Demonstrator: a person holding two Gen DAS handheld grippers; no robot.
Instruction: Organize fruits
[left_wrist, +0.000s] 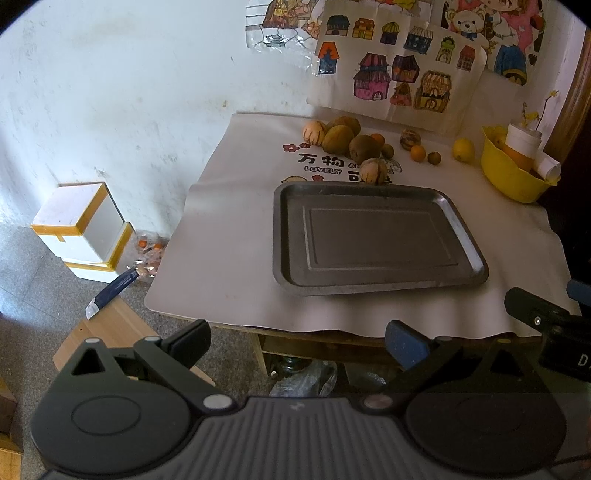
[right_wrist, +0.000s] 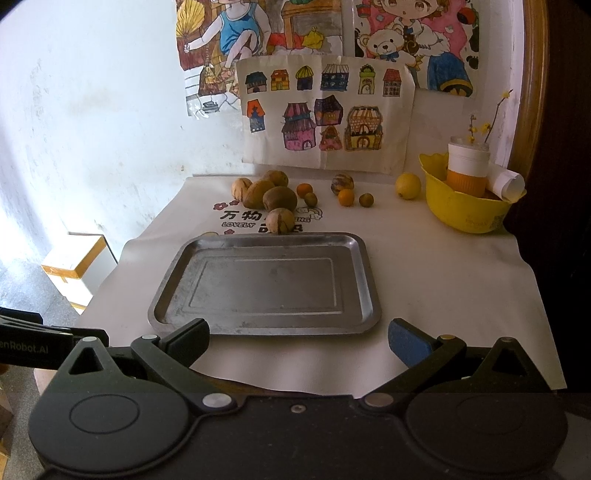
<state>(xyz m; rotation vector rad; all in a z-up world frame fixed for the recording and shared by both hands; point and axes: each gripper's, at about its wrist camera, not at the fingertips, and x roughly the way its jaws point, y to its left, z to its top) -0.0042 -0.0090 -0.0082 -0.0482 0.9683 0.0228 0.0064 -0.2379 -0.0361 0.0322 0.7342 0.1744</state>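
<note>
**Both grippers held open before an empty tray**

Nearest the lens, the right gripper (right_wrist: 298, 338) is held with its two fingers spread wide and nothing between them, just short of the near rim of the metal tray (right_wrist: 372, 291). The left gripper (left_wrist: 297, 345) is likewise held wide open and empty, at the near edge of the counter (left_wrist: 229, 258), which is covered by a pale printed cloth.

One tray is seen, and nothing lies in it. All the fruit is found beyond its far rim. Three brown kiwis (right_wrist: 279, 198) are bunched together at the back left. Three striped, tan round fruits are counted: one (right_wrist: 241, 187) at the left of the bunch, one (right_wrist: 280, 220) just beside the tray's far rim, and one (right_wrist: 342, 184) set apart to the right. Two small oranges (right_wrist: 346, 197) and two small greenish-brown fruits (right_wrist: 366, 200) are scattered among them. One lemon (right_wrist: 408, 186) lies near one yellow bowl (right_wrist: 461, 214) at the far right, in which an orange-and-white cup and a paper roll are held.
</note>
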